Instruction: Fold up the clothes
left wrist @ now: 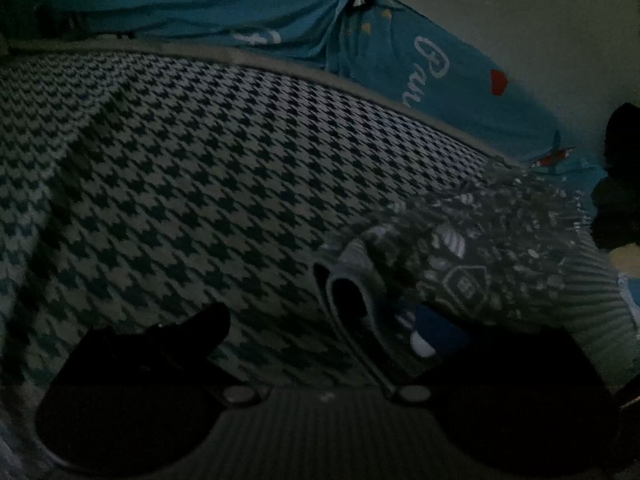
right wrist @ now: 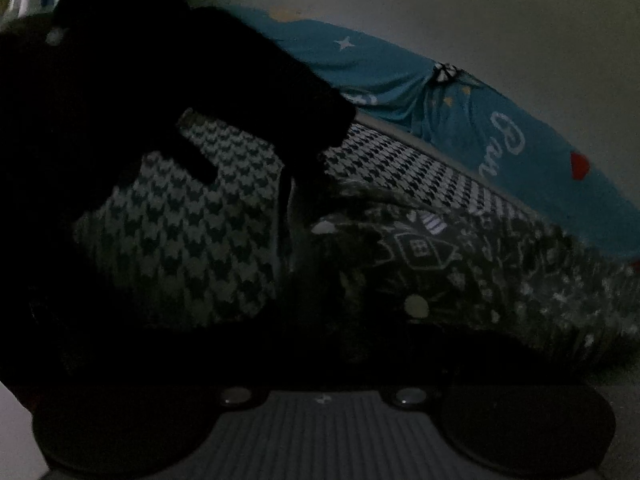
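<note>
The light is very dim. A dark sweater (left wrist: 472,264) with small white motifs and a ribbed hem lies on a houndstooth cloth (left wrist: 192,168). My left gripper (left wrist: 328,316) stands open. Its left finger (left wrist: 192,332) rests on the houndstooth, and a rolled edge of the sweater lies between the fingers and over the right one. In the right wrist view the sweater (right wrist: 460,264) spreads just ahead of my right gripper (right wrist: 320,344), whose fingers are lost in shadow. That gripper also appears as a dark shape (left wrist: 616,192) at the sweater's far side.
A blue sheet (left wrist: 280,8) with white lettering and stars runs behind the houndstooth cloth, against a pale wall (left wrist: 520,20). A big dark shape (right wrist: 120,100), the other gripper and the hand on it, blocks the upper left of the right wrist view.
</note>
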Demonstrator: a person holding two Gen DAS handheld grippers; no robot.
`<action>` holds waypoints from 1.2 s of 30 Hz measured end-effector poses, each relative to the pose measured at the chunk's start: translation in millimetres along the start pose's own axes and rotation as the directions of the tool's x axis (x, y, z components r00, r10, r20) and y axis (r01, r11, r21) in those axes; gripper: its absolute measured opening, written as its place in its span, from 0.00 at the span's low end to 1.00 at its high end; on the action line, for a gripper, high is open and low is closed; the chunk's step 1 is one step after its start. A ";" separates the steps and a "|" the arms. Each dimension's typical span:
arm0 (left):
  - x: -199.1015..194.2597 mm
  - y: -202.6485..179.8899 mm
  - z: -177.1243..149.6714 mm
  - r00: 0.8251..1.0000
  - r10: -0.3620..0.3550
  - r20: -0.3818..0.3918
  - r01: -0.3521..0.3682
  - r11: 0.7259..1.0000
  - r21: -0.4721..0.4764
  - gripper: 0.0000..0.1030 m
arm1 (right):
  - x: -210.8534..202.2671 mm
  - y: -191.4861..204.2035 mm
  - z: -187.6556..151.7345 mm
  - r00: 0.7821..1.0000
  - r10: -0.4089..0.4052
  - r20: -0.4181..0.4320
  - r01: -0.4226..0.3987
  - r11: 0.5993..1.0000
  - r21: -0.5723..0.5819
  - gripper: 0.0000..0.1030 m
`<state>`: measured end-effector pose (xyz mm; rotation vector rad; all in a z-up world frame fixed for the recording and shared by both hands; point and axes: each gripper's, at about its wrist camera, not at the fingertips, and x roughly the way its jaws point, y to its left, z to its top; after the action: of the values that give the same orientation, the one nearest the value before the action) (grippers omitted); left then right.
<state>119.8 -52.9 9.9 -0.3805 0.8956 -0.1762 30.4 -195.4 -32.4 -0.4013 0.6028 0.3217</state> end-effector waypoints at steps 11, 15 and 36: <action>15.7 -4.4 -0.4 0.987 -0.149 -0.068 0.146 0.988 -0.047 1.00 | -5.1 -49.3 7.0 0.990 0.137 0.021 -0.136 0.928 0.346 0.33; 25.6 -12.0 2.7 0.979 -0.186 -0.081 0.183 0.982 -0.043 1.00 | -7.3 -54.2 6.3 0.987 0.160 0.028 -0.158 0.907 0.389 0.33; 47.9 -41.5 16.4 0.952 -0.279 -0.124 0.283 0.959 0.017 0.77 | -9.7 -13.3 -6.5 0.993 0.115 0.029 -0.116 0.991 0.064 0.64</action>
<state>162.5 -101.6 0.8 -0.4683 0.9534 -0.4807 25.0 -211.6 -27.8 -0.2992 0.6113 0.4159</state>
